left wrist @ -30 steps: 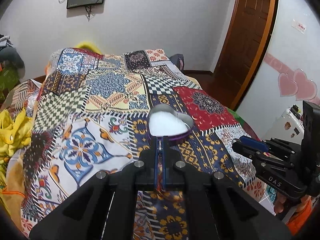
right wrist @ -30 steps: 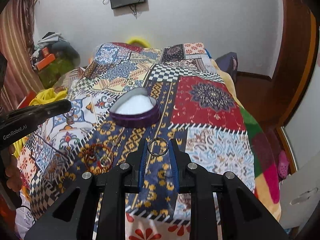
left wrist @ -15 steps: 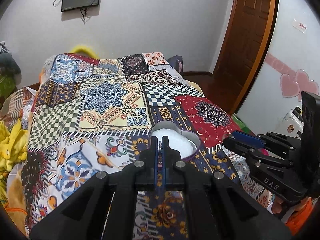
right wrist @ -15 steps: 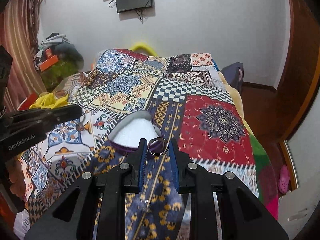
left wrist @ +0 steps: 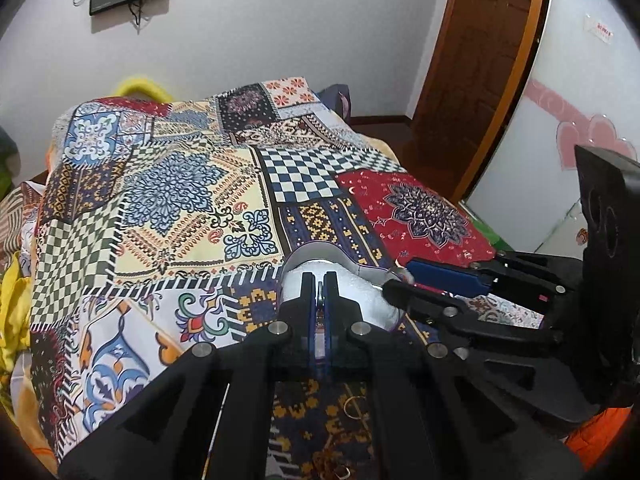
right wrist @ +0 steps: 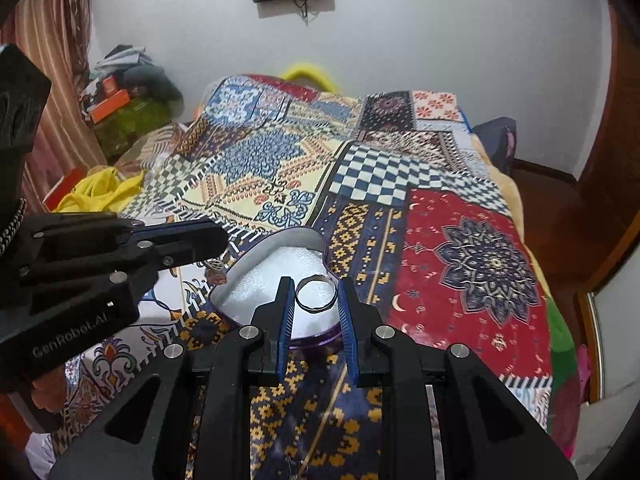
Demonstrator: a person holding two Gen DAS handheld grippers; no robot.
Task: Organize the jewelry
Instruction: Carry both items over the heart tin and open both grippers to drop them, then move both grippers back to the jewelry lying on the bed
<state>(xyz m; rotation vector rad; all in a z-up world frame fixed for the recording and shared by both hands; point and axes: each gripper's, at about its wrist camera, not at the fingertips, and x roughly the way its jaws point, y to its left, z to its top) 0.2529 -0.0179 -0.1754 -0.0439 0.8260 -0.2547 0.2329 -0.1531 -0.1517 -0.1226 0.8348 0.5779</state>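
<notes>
The thin silver metal ring [right wrist: 316, 293] sits between the blue-padded fingers [right wrist: 285, 312] of the right gripper [right wrist: 314, 300], directly over the white foam lining of the purple heart-shaped jewelry box [right wrist: 256, 280], which lies on the patchwork bedspread [right wrist: 460, 248] just ahead of both grippers. The likely trouble is that the ring, standing tilted and apparently barely touched by the spread jaws, rolls or bounces off the foam and over the box's low rim onto the busy cloth, where it would be hard to spot. The left gripper [left wrist: 319, 300] has its jaws pressed nearly together on a small metallic piece [right wrist: 216, 267], hovering at the box's left edge, and could knock the box.
</notes>
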